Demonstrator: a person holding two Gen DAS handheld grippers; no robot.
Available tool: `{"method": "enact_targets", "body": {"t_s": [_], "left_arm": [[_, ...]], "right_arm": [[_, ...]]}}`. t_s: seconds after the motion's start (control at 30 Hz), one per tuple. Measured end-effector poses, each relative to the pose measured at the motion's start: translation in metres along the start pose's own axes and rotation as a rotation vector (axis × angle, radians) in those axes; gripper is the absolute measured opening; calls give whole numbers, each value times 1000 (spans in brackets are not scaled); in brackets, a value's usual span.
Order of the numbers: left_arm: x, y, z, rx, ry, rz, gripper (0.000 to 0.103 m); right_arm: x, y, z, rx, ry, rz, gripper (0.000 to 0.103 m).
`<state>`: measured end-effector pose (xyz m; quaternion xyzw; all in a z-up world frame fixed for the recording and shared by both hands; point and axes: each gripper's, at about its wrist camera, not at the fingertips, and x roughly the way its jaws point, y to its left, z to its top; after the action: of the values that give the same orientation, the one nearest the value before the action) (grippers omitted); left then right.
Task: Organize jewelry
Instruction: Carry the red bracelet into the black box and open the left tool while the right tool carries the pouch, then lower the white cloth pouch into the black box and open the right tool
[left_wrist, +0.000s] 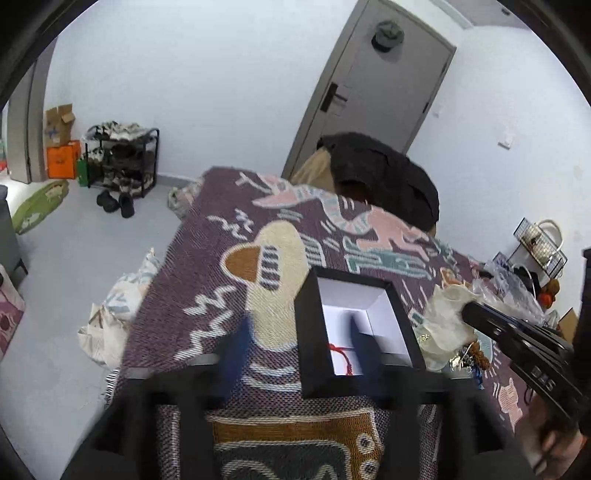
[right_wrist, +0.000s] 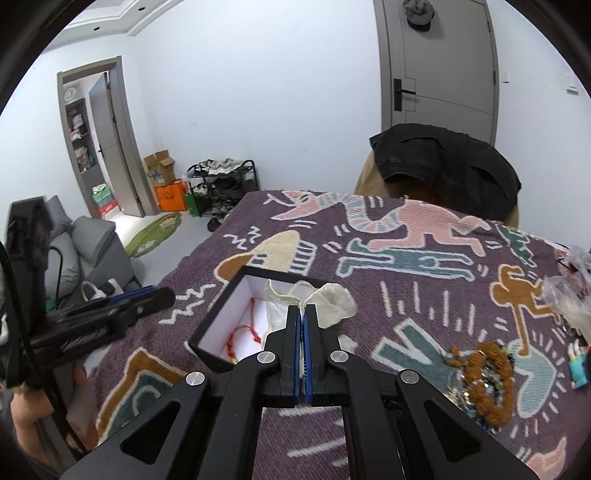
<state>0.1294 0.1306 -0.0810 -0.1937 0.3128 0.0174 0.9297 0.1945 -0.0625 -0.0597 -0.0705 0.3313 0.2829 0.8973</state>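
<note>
The left gripper stands with its jaws wide apart and nothing pressed between the pads. One blue-padded finger hangs over the blanket to the left of the black box; the other hangs over the box's white interior. The fingers are blurred, so whether either one touches the box cannot be told.

The right gripper has its jaws closed on a cream cloth pouch. The cloth bunches out ahead of the fingertips and lies over the far right part of the box.

Count of items:
- One open black box with a white lining, resting on the purple patterned blanket.
- One red cord bracelet, lying inside the box along its white floor. In the left wrist view the red cord shows at the near end of the box.
- One cream pouch, gripped as stated.
- One loose heap of beaded jewelry on the blanket, well to the right of the box; its separate pieces cannot be counted.
- One small turquoise piece near the right edge.
</note>
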Motion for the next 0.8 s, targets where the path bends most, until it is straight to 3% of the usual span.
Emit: {"method": "enact_targets", "body": {"t_s": [0.03, 0.07, 0.33, 0.47, 0.53, 0.57, 0.6, 0.8], "left_arm": [[-9, 2, 0, 3, -36, -1, 88], [-14, 3, 0, 6, -54, -1, 91], [-30, 10, 6, 22, -82, 24, 91], [-31, 11, 8, 16, -95, 44, 91], [-34, 10, 7, 25, -114, 60, 91], [-35, 8, 7, 31, -124, 64, 91], [-35, 5, 7, 35, -130, 62, 92], [-26, -13, 5, 55, -114, 21, 100]], "right_arm": [[2, 3, 3, 1, -1, 7, 3], [6, 5, 7, 2, -1, 12, 3], [15, 28, 33, -3, -21, 54, 3], [28, 25, 37, 23, 15, 64, 6], [34, 20, 35, 38, 55, 74, 34], [36, 17, 33, 51, 74, 82, 63], [34, 12, 30, 69, 78, 82, 83], [12, -8, 9, 91, 47, 38, 85]]}}
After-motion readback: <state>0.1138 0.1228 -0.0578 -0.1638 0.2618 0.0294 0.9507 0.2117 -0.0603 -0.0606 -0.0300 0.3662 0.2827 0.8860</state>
